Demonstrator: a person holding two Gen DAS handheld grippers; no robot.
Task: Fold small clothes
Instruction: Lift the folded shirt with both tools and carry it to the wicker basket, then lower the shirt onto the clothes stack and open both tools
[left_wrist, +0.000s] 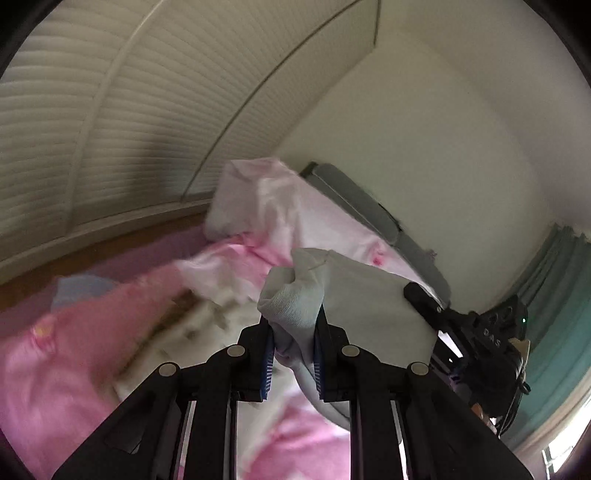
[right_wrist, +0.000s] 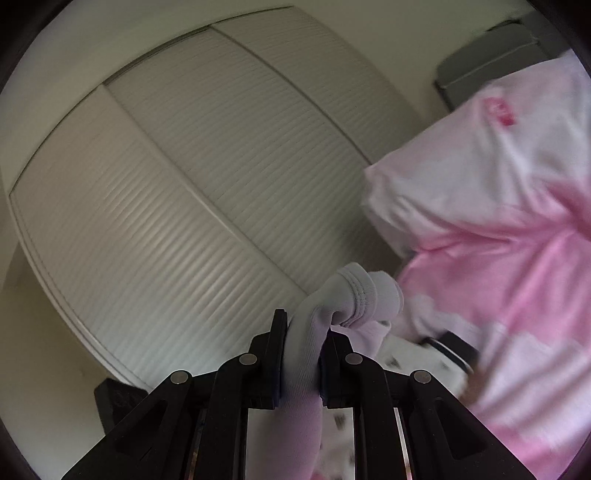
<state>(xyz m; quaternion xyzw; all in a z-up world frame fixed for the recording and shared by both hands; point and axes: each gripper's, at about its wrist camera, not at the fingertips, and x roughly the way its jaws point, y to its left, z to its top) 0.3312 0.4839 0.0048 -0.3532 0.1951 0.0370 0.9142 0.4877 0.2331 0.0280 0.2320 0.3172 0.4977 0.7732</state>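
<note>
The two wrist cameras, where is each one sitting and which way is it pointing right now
Left wrist: sits on the left gripper, tilted up toward louvered doors and pink bedding; its fingers pinch a pale garment; right gripper shows too.
Right wrist: sits on the right gripper, facing the louvered doors; its fingers pinch the pale garment.
Shared: garment, doors, pink-and-white pillow.

Both views are dim and soft, lit by muted indoor daylight; a bright sliver at the lower right edge of the left wrist view suggests a window. Motion blur smears the pink bedding and pink pillow. Fisheye distortion bows the slatted wardrobe doors, and dark vignetting rings each picture.
</note>
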